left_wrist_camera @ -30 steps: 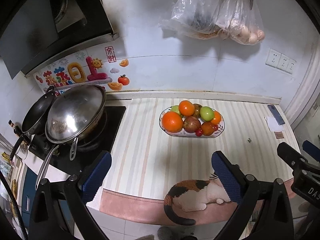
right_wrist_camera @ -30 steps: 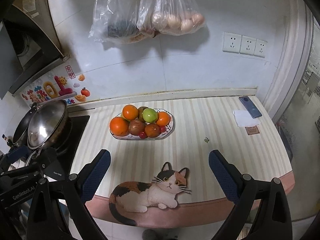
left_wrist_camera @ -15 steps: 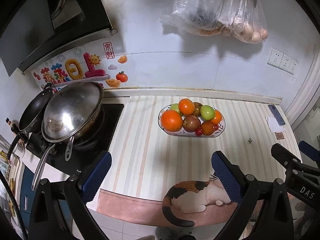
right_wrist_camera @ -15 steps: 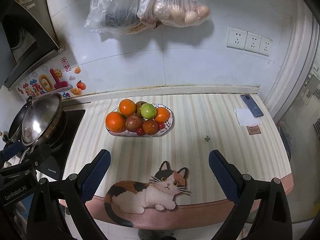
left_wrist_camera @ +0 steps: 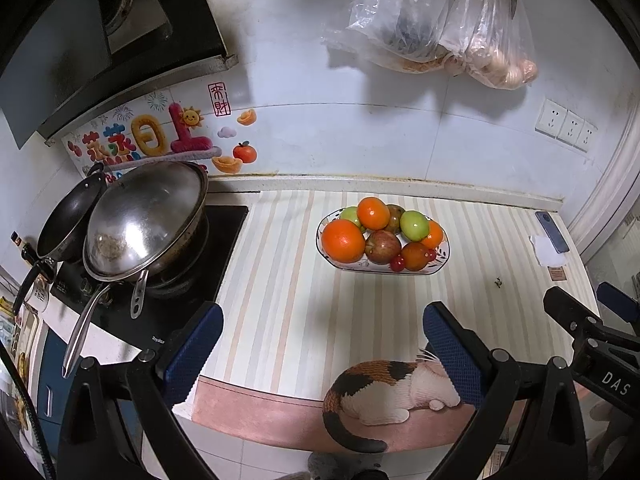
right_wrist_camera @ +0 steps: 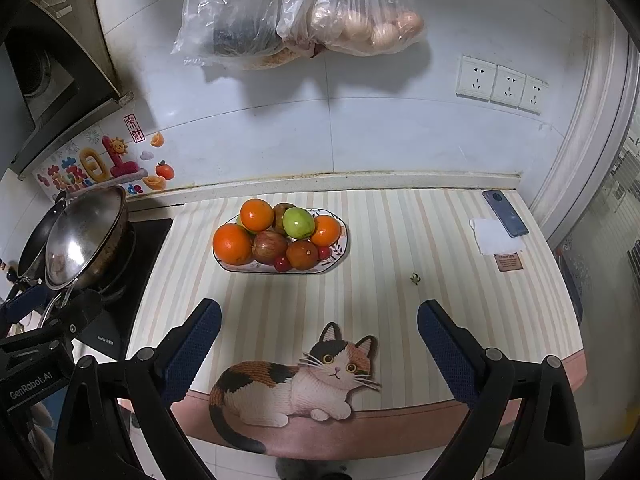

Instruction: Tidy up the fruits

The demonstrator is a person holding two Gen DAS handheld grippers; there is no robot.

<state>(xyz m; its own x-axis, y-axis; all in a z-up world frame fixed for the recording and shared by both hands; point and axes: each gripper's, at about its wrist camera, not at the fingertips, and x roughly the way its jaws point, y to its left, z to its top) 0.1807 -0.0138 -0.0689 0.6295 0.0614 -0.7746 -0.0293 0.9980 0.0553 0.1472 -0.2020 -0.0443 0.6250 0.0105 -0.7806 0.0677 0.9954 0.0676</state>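
1. The left hand-held gripper (left_wrist_camera: 320,344) is spread wide and holds nothing.
2. The right hand-held gripper (right_wrist_camera: 319,340) likewise gapes empty.
3. The fruit plate (right_wrist_camera: 338,256) sits mid-worktop (right_wrist_camera: 460,300), nearer the back edge.

Striped mat (right_wrist_camera: 460,292) covering worktop, calico cat print (right_wrist_camera: 296,384) lying at its front edge. Steel wok (left_wrist_camera: 144,220) sitting tilted on black cooktop (left_wrist_camera: 188,292) at worktop's left end, dark frying pan (left_wrist_camera: 68,220) leaning just behind it. Blue phone (right_wrist_camera: 505,213) resting at back right corner, overlapping white paper (right_wrist_camera: 494,236); small brown card (right_wrist_camera: 508,262) lying just in front. Two clear plastic bags (right_wrist_camera: 304,12) hanging on wall, right one holding eggs. Three white sockets (right_wrist_camera: 502,84) sitting on wall at right. Colourful stickers (left_wrist_camera: 160,136) running along wall behind cooktop, under range hood (left_wrist_camera: 80,40).
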